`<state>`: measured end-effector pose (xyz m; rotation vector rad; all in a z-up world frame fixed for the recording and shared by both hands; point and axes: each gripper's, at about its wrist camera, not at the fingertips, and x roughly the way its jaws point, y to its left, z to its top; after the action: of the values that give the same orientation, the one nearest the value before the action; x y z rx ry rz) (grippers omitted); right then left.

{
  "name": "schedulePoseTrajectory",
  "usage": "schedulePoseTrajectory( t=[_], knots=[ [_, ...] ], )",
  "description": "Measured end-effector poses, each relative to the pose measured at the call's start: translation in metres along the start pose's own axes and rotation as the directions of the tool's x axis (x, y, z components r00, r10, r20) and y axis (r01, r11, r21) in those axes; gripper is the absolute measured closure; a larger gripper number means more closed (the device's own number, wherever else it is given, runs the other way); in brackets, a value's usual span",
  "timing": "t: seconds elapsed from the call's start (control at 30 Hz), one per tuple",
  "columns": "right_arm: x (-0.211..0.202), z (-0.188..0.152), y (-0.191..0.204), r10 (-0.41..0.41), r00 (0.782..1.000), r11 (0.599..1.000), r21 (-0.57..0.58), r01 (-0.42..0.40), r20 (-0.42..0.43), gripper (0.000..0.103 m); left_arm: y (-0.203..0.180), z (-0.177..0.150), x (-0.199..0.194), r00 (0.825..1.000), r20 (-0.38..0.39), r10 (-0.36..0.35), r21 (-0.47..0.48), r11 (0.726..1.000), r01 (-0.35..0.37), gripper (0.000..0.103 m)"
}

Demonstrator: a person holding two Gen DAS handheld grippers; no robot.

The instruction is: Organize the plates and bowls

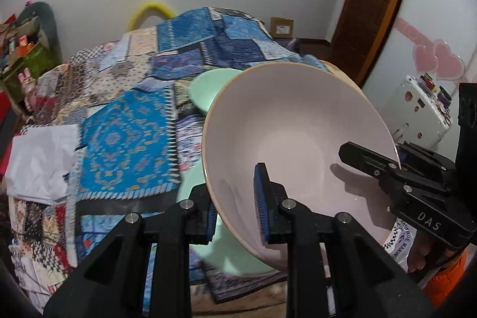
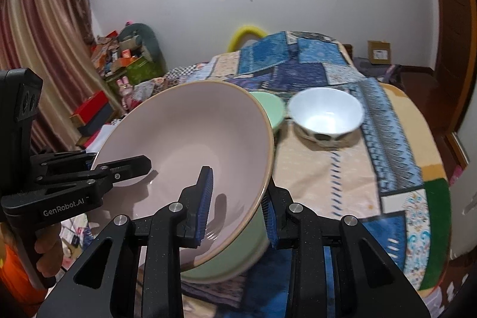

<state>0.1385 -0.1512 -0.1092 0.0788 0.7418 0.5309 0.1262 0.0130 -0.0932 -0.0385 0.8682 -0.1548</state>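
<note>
A large pink bowl (image 1: 298,133) with a tan rim is held tilted above the table, also in the right wrist view (image 2: 193,133). My left gripper (image 1: 235,213) is shut on its near-left rim, one finger inside and one outside. My right gripper (image 2: 238,213) is shut on the opposite rim and shows at the right of the left wrist view (image 1: 396,166). A mint green dish (image 2: 238,252) lies under the pink bowl. A small mint green bowl (image 2: 268,106) and a white patterned bowl (image 2: 326,115) stand further back.
A patchwork cloth (image 1: 125,139) covers the table. A folded white cloth (image 1: 41,157) lies at its left edge. A cluttered shelf (image 2: 125,58) and curtains (image 2: 35,49) stand at the left, a white appliance (image 1: 417,109) at the right.
</note>
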Motion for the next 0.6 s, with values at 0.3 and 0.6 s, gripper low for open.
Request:
schedulePoseTrajectory(
  t=[0.3, 0.6],
  knots=[
    [0.028, 0.001, 0.041, 0.071, 0.997, 0.995, -0.064, -0.073, -0.041, 0.075, 0.056, -0.021, -0.018, 0.998, 0.000, 0.059, -0.072, 0.996, -0.059, 0.081],
    [0.058, -0.004, 0.078, 0.120, 0.987, 0.986, -0.099, -0.131, -0.105, 0.075, 0.107, -0.044, -0.022, 0.993, -0.025, 0.111, -0.135, 0.984, -0.114, 0.081]
  ],
)
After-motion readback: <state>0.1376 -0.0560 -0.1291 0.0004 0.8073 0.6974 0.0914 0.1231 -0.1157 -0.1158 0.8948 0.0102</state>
